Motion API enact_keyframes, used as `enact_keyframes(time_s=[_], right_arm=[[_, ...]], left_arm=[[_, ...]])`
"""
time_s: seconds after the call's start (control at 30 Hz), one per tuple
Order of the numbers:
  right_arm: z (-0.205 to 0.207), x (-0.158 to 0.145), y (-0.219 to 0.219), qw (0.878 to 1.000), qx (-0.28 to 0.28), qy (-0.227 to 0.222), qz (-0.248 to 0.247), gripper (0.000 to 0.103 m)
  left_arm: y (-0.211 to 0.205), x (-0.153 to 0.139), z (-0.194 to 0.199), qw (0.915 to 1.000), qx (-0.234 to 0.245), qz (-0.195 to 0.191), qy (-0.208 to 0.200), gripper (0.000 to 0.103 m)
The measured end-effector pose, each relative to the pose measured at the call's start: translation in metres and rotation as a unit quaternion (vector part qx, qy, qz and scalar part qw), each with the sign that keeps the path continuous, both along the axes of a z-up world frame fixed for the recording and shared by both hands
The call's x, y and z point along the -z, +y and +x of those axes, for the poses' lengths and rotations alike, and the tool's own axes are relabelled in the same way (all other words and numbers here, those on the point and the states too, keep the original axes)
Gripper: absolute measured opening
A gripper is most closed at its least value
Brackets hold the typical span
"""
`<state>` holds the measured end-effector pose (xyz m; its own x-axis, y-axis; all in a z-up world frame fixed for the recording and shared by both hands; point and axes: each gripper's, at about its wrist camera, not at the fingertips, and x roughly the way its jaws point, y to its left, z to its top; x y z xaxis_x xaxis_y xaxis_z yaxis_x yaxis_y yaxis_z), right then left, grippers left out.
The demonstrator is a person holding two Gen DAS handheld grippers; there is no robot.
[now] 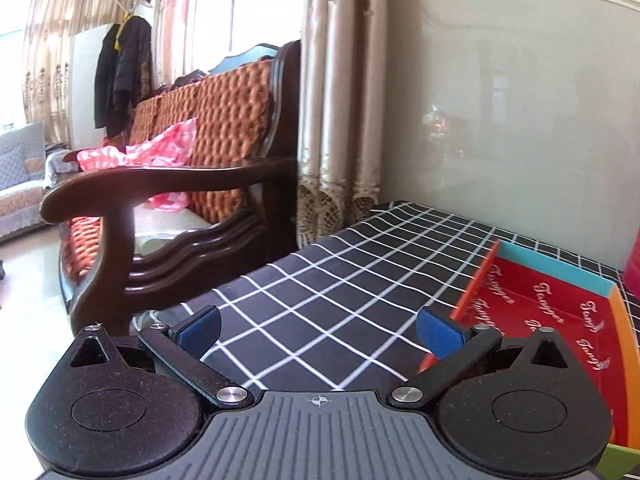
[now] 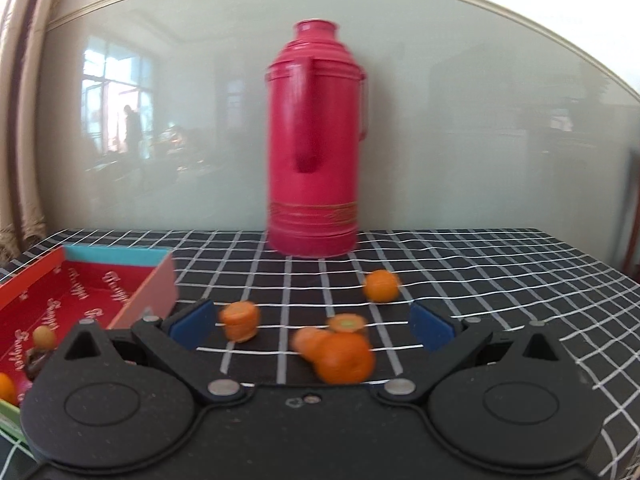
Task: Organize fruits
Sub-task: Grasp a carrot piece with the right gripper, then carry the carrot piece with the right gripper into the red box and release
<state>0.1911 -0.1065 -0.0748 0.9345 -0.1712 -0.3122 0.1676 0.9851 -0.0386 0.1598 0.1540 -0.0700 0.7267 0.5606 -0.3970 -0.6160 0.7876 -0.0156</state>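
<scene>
Right hand-held gripper point(image 2: 312, 322) stood spread wide, blue pads point(image 2: 192, 320) clear of everything, nothing between them but blurred fruit lying ahead on the black white-checked tabletop point(image 2: 500, 280). Nearest lay a round orange mandarin point(image 2: 346, 358), touching a second orange piece point(image 2: 310, 342) and a cut-faced one point(image 2: 347, 323) behind it; another cut orange piece point(image 2: 240, 320) sat just beside the left pad, a lone mandarin point(image 2: 382, 285) farther back near the tall pink thermos flask point(image 2: 316, 140). Left hand-held gripper point(image 1: 318, 330) also spread, empty, beside the red printed cardboard box point(image 2: 80, 292), which already held some fruit. Judgement: take the nearest mandarin first, centre both pads on it, close gently, avoid nudging its neighbours.
</scene>
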Motion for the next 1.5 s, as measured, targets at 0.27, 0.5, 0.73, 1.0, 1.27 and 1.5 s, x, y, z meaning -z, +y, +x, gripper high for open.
enact_keyframes(time_s=[0.27,0.5,0.73,1.0,1.27,1.5], right_arm=[[0.018,0.005,0.027,0.999,-0.037,0.011,-0.010,0.097],[0.048,0.008,0.032,0.997,-0.062,0.038,-0.005,0.094],[0.087,0.014,0.030,0.994,-0.074,0.083,0.007,0.069],[0.106,0.018,0.009,0.990,-0.059,0.103,0.072,0.068],[0.114,0.031,0.003,0.986,-0.054,0.136,0.081,0.037],[0.118,0.031,0.008,0.986,-0.063,0.143,0.053,0.025]], left_arm=[[0.023,0.003,-0.009,0.9998,-0.018,-0.007,-0.001,0.103],[0.044,0.008,-0.015,0.9989,-0.039,-0.025,0.005,0.103],[0.052,0.010,-0.017,0.9986,-0.046,-0.025,0.006,0.103],[0.054,0.011,-0.017,0.9985,-0.048,-0.021,0.013,0.103],[0.055,0.011,-0.017,0.9984,-0.048,-0.026,0.015,0.103],[0.051,0.011,-0.016,0.9986,-0.043,-0.023,0.017,0.103]])
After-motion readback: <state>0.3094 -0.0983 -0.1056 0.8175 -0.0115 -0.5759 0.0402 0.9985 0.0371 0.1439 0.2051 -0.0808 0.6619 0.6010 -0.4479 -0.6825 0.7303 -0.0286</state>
